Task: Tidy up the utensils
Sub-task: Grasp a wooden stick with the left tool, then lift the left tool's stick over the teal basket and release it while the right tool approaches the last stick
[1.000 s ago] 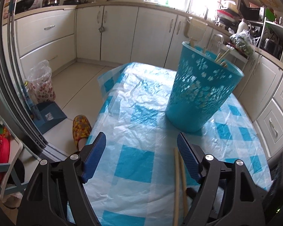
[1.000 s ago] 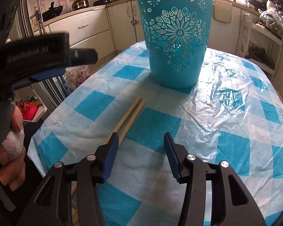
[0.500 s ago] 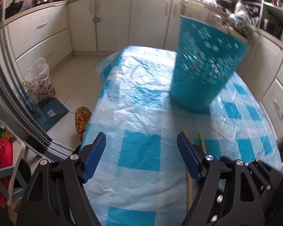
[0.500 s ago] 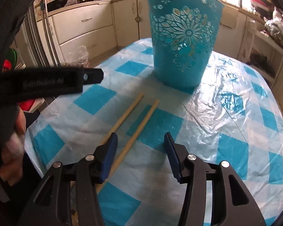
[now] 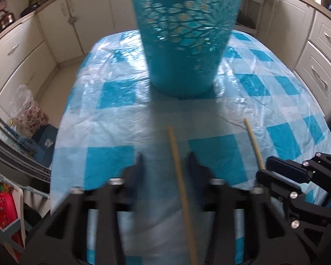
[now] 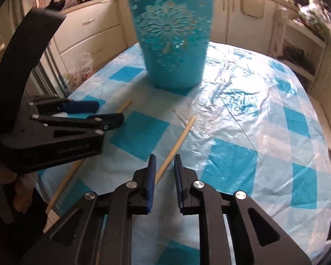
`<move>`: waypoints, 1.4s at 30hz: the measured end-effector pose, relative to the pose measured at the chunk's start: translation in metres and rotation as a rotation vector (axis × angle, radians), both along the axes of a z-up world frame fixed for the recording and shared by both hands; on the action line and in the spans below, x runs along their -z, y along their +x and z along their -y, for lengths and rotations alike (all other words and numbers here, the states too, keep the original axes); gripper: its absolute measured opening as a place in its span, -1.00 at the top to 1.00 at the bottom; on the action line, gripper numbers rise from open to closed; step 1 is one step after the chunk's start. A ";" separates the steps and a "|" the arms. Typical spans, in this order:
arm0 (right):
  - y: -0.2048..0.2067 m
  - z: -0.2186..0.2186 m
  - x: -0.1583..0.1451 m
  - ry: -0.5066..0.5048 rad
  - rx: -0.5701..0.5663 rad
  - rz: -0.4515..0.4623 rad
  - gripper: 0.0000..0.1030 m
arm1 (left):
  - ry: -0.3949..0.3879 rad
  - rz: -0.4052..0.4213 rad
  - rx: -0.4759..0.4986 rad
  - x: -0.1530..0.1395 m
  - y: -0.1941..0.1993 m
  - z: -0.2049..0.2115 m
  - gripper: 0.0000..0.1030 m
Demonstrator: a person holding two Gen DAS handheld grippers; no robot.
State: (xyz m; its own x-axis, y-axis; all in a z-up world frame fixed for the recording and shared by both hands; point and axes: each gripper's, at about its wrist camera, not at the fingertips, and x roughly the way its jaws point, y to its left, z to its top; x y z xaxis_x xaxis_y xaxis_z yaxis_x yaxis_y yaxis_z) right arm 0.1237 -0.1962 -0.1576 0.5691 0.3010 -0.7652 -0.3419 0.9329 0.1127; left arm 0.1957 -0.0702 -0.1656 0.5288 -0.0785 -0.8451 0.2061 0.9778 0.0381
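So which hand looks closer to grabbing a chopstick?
Probably the right hand-held gripper: its jaws stand narrow around one chopstick. The left hand-held gripper straddles the other chopstick, but its jaws gape wider.

Cut off and blurred
The basket (image 5: 183,37) loses its rim at the top edge; the left tool's fingers (image 5: 139,165) are motion-blurred around one chopstick (image 5: 181,181).

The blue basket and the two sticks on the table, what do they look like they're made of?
Blue basket: likely moulded plastic, slightly glossy, with cut-out flower patterning through its wall.
Two sticks: pale, matte, uniformly tan; probably bamboo or wood chopsticks, though the grain is too blurred to confirm.
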 end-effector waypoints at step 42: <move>0.023 -0.009 -0.001 0.014 -0.123 0.010 0.70 | -0.269 0.880 -0.151 -0.218 0.102 0.012 0.90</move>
